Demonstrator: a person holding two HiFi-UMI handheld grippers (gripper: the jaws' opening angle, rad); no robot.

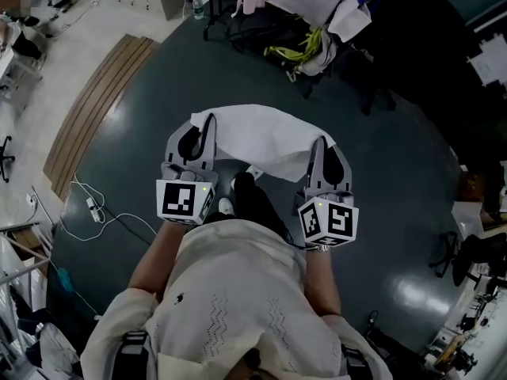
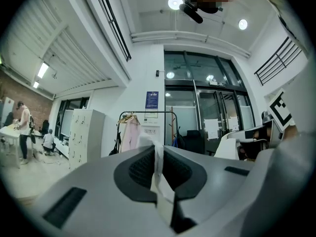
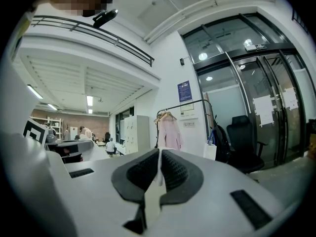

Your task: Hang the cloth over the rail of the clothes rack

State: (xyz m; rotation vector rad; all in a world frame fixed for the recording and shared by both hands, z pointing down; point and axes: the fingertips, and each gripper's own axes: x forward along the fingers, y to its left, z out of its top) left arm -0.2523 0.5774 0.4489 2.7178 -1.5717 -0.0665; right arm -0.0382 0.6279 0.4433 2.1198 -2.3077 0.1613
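Between two grippers stretches one white cloth [image 1: 261,142]. Its left corner is pinched tight by the left gripper [image 1: 203,125], its right corner by the right gripper [image 1: 320,145]. One clothes rack [image 2: 148,112] stands far off.

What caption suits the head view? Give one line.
The left tongs and right tongs each pinch an edge of the white cloth spread between them.

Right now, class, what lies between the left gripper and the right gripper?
The white cloth spans the gap, pinched at one end by the left gripper and at the other by the right gripper. The head view shows it.
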